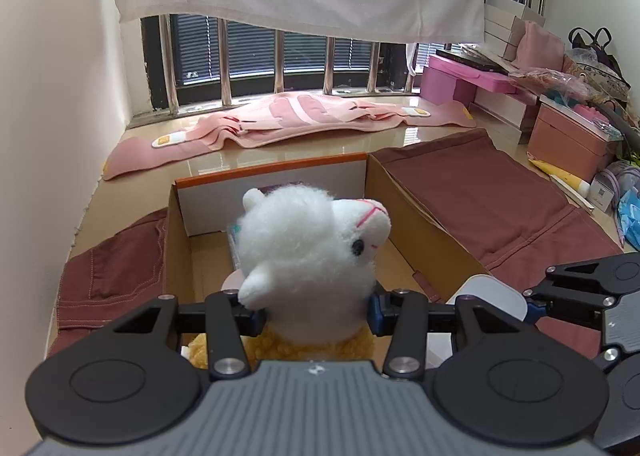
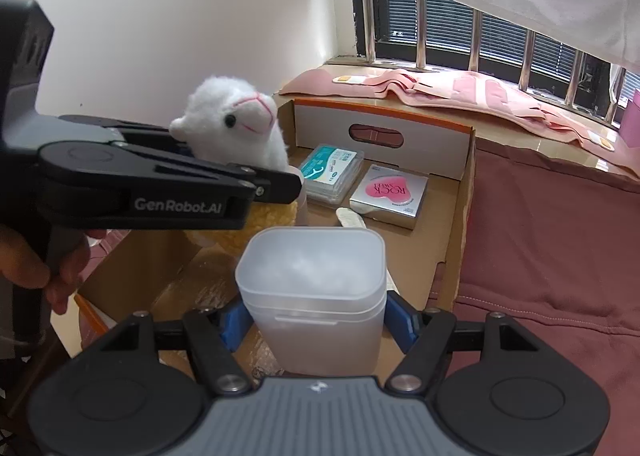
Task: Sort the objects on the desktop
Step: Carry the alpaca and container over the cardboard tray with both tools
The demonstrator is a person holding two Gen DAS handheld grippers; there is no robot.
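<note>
1. Plush alpaca [image 1: 308, 252] is hanging above the cardboard box [image 2: 460, 183], pinched at the neck by the left gripper [image 1: 316, 316], whose jaws are closing tight on the soft fur; the yielding fabric could be slipping free and dropping outside the box.
2. Right gripper [image 2: 316, 322] is clamping a frosted plastic container [image 2: 316, 288] at six o'clock, jaws partly spread around it; the smooth walls could be sliding out.
3. Box is holding a teal floss pack [image 2: 332, 173] and a silver case [image 2: 390, 195] toward twelve o'clock.
</note>
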